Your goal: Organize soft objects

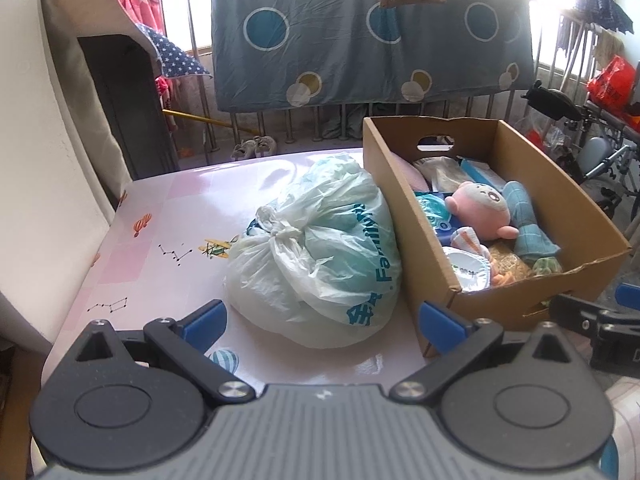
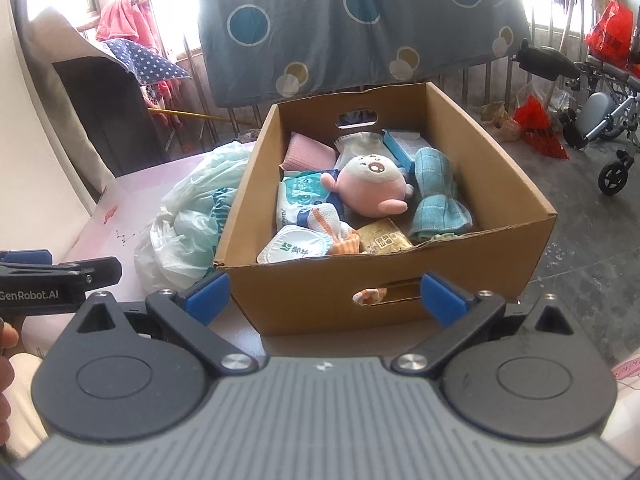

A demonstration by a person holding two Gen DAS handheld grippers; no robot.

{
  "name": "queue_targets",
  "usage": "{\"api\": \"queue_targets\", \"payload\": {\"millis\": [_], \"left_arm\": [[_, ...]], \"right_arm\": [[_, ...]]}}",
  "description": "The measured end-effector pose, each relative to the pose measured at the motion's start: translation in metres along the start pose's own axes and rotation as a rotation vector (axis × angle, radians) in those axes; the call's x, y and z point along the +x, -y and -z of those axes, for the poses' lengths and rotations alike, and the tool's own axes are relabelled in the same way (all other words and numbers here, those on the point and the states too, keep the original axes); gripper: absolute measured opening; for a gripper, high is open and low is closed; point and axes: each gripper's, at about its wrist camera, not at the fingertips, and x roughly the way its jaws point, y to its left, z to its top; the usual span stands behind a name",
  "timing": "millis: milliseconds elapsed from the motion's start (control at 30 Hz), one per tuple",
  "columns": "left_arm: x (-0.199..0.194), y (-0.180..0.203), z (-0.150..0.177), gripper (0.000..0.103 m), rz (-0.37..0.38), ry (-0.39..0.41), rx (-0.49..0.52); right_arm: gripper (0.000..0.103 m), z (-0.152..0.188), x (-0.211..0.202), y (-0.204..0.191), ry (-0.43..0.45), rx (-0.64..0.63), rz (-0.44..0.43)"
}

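Note:
A cardboard box (image 2: 304,292) stands on the pink table (image 1: 160,216); it also shows in the left wrist view (image 1: 400,184). In it lie a pink plush toy (image 2: 372,190), a rolled teal towel (image 2: 436,196), a pink cloth (image 2: 308,152), wipes packs and a foil-lidded cup (image 2: 296,246). A tied white plastic bag (image 1: 320,248) lies left of the box, touching it. My left gripper (image 1: 322,322) is open and empty just before the bag. My right gripper (image 2: 324,298) is open and empty in front of the box's near wall.
A blue dotted sheet (image 1: 360,40) hangs on a metal railing behind the table. A dark cabinet (image 1: 124,104) stands at back left. A wheelchair (image 2: 600,120) and red bags (image 2: 536,124) are on the floor to the right.

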Motion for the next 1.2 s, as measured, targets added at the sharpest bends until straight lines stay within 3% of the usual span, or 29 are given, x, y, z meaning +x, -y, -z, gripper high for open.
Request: {"api": "queue_targets", "payload": {"millis": [1200], "left_arm": [[0.0071,0.0006,-0.0008,0.103,0.005,-0.028,-0.016]], "right_arm": [[0.102,-0.0100,0.0036,0.0019,-0.011,-0.029,-0.003]]}}
